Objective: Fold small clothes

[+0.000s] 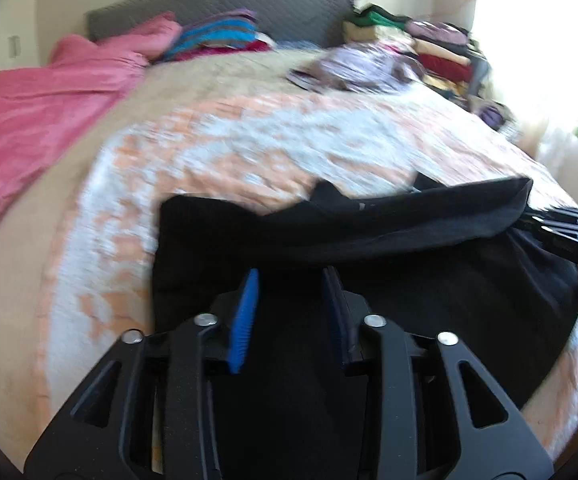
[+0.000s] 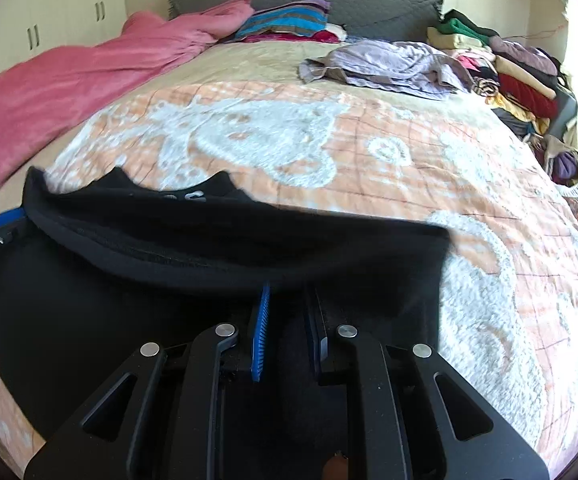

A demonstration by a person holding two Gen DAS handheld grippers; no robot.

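**Desk:** What does the left wrist camera show?

**Photographer:** A wide bed under a peach-and-white bedspread [image 1: 249, 140], blurred. A black garment [image 1: 409, 220] lies across the near end of the bed. Its upper layer is doubled over in a long flap. The left gripper [image 1: 291, 280] points down at that flap, its fingertips at the flap's lower edge.

**Desk:** And its tongs?

**Photographer:** The blue pads stand somewhat apart with dark cloth between them. I cannot tell whether they bite it. The right gripper [image 1: 561, 224] comes in at the frame's right edge, at the flap's far end.

**Desk:** The background?

**Photographer:** A pink blanket [image 1: 29, 120] is heaped along the left side. Striped pillows [image 1: 217, 36] lean against a grey headboard [image 1: 249, 4]. A crumpled lilac cloth [image 1: 361, 66] sits beside a pile of clothes [image 1: 441, 52] on the right.

**Desk:** Now the right wrist camera.

**Photographer:** It is sharper. The same garment fills the lower left, and its flap runs from the left gripper at the frame's left edge to just above the right gripper's fingertips. White lettering shows near the neckline.

**Desk:** The right tongs?

**Photographer:** They are pressed nearly together, with only a narrow slot between the pads. The tips are pinching the lower edge of the black flap.
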